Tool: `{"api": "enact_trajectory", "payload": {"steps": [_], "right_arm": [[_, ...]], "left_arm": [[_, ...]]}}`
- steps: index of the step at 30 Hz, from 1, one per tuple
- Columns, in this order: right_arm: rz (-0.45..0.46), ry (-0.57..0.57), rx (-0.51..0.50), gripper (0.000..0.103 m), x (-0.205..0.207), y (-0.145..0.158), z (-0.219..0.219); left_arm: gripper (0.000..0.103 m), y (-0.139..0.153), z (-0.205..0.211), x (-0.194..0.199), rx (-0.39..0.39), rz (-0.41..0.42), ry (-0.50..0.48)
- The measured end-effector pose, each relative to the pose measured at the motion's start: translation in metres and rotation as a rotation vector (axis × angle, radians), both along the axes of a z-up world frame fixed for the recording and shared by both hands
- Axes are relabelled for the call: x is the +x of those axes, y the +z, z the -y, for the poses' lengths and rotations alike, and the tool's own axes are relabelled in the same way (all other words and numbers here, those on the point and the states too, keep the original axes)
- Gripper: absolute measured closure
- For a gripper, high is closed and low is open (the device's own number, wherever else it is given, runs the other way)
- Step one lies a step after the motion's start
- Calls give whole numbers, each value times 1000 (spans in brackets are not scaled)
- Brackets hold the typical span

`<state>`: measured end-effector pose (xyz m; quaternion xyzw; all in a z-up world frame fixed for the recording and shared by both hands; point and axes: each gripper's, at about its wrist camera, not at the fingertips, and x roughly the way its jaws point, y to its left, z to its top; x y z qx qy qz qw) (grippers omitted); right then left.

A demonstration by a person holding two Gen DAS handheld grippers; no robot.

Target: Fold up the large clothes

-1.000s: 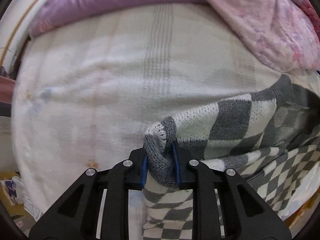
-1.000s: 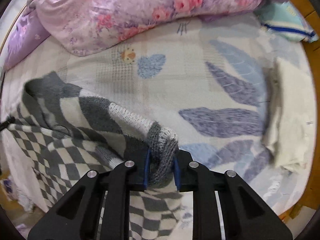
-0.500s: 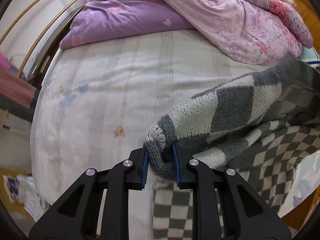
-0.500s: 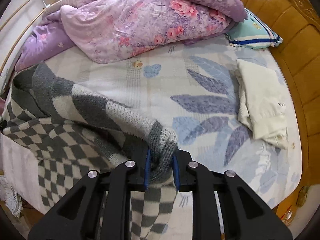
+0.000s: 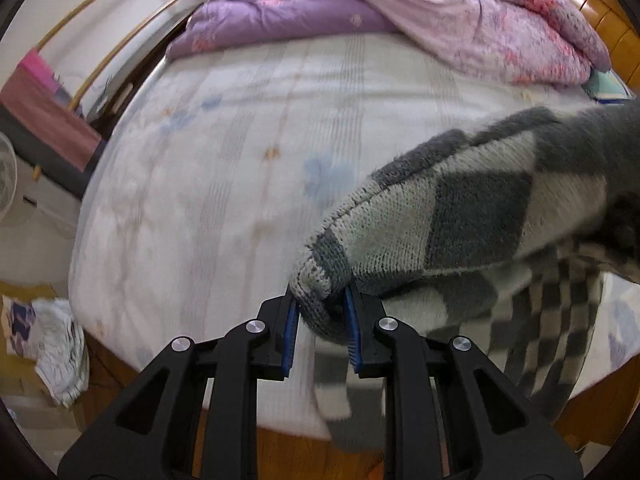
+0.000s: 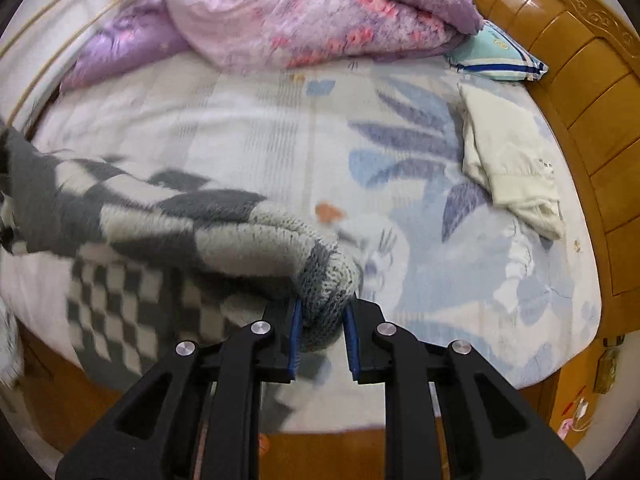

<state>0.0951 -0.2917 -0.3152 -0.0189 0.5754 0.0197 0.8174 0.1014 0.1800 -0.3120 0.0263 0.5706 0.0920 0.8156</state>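
The left gripper (image 5: 321, 322) is clamped on a bunched knit corner of the grey-and-white checkered sweater (image 5: 460, 220), its blue pads (image 5: 290, 332) pressed against the fabric. The right gripper (image 6: 322, 326) pinches another bunched corner of the same sweater (image 6: 180, 224) between its blue pads (image 6: 295, 334). The sweater is held up above the near edge of the bed (image 6: 248, 128), stretched between the two grippers, with a smaller-checked part hanging down over the bed's edge toward the wooden floor (image 5: 288, 452). In the left wrist view, crumpled cloth (image 5: 56, 344) lies on the floor beside the bed. Farther across the bed, a folded cream garment (image 6: 512, 168) lies on the leaf-printed sheet, close to the wooden headboard (image 6: 580, 80). Beyond that garment, a teal pillow with blue stripes (image 6: 496, 60) lies against the headboard. At the far side of the bed, a purple and pink floral quilt (image 6: 312, 16) is heaped up
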Motion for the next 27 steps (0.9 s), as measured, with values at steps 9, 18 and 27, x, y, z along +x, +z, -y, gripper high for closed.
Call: {"api": "enact_trajectory", "payload": {"steps": [9, 18, 27], "right_arm": [[-202, -30, -53, 85, -93, -135, 0], [-359, -403, 371, 31, -146, -179, 43], [-447, -909, 1015, 56, -190, -265, 45]], "left_arm": [[102, -135, -13, -107, 22, -248, 85], [78, -137, -23, -141, -137, -245, 167], [45, -125, 12, -137, -203, -173, 152]]}}
